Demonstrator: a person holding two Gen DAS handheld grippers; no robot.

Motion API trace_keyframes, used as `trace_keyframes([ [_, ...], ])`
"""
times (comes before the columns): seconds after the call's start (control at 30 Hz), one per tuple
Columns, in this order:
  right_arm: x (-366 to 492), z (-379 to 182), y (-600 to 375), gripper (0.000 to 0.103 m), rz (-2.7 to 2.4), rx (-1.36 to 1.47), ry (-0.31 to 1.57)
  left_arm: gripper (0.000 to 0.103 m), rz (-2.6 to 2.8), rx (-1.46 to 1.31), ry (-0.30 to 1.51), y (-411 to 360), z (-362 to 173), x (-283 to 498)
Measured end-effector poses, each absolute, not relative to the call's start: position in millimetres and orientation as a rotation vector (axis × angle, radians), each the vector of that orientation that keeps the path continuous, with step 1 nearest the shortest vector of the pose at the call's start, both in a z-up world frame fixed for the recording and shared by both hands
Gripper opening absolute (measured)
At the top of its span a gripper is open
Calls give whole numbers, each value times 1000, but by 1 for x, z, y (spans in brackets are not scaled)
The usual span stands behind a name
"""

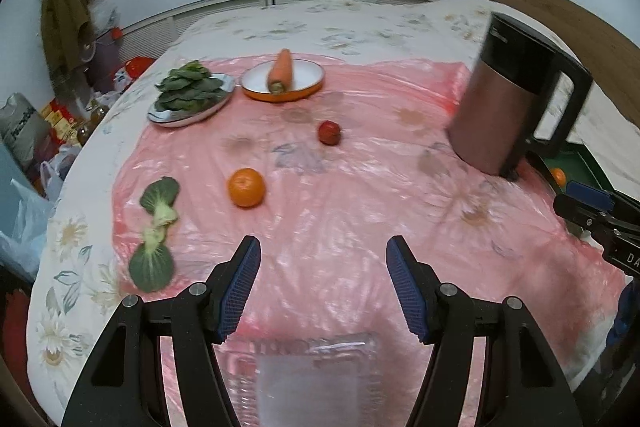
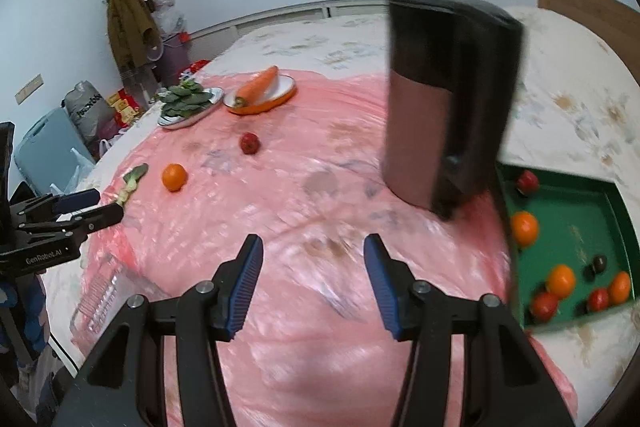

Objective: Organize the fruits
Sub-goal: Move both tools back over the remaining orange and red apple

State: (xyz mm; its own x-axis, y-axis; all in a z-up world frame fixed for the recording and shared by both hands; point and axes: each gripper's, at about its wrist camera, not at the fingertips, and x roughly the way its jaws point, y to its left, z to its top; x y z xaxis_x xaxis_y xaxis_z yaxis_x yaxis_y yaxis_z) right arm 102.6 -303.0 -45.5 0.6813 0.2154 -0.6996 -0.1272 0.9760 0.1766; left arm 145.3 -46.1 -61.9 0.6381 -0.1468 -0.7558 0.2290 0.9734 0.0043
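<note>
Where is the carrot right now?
The carrot lies on the orange-rimmed plate at the far side of the pink sheet, just right of the plate of greens.

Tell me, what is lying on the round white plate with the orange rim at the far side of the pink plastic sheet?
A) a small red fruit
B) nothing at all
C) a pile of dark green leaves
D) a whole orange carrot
D: a whole orange carrot lies across the round white plate with the orange rim; the dark green leaves sit on a separate silvery plate beside it.
</note>
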Motion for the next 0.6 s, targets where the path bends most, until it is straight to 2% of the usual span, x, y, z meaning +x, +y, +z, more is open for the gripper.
trace_keyframes([
  [0.27,159,-45,-254,89,278,103,750,59,-158,66,840,-8,-72,184],
  [0.6,258,-82,-190,89,391,79,795,59,-196,93,901,15,-105,250],
])
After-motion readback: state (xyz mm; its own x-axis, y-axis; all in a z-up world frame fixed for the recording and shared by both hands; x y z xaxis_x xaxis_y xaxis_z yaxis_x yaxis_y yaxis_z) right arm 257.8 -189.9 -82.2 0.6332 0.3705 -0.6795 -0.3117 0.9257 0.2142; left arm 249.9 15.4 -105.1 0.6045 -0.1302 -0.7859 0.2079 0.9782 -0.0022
